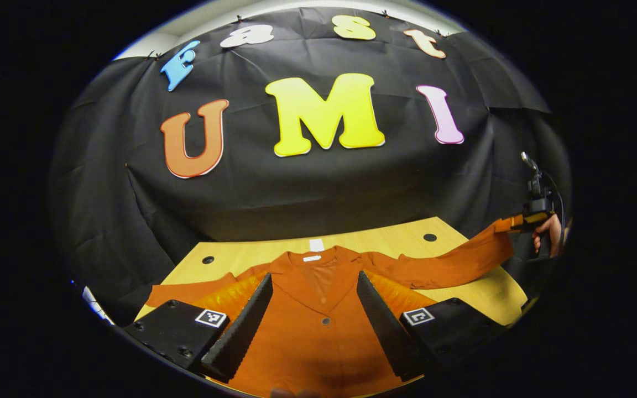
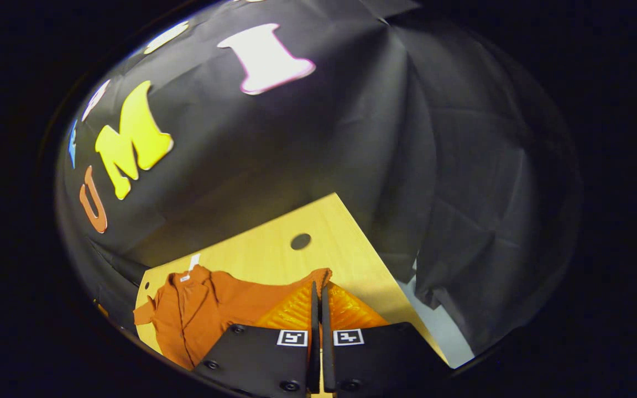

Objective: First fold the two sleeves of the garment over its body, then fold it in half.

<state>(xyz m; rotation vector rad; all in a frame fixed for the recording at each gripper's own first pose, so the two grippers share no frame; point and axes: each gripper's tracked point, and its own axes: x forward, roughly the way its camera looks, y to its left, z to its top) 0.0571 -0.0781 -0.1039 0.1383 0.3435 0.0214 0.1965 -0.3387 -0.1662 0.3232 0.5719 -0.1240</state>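
Observation:
A rust-orange buttoned garment (image 1: 318,326) lies face up on the wooden table (image 1: 401,235), collar toward the wall. My left gripper (image 1: 314,278) stands open over its chest, a finger on either side of the button line and nothing between them. One sleeve (image 1: 186,290) lies flat out to the left. The other sleeve (image 1: 451,262) stretches right, its cuff lifted off the table by the right gripper (image 1: 523,221), held by a hand (image 1: 548,232). In the right gripper view, my right gripper (image 2: 319,287) is shut on that sleeve's cuff (image 2: 321,273), with the garment's body (image 2: 197,309) off to the left.
The table has round cable holes (image 1: 429,237) (image 1: 208,259) (image 2: 301,241) near its far corners. A small white tag (image 1: 316,245) lies just beyond the collar. Black cloth wall hangs close behind the table. The table's right edge (image 2: 385,265) drops to a pale floor.

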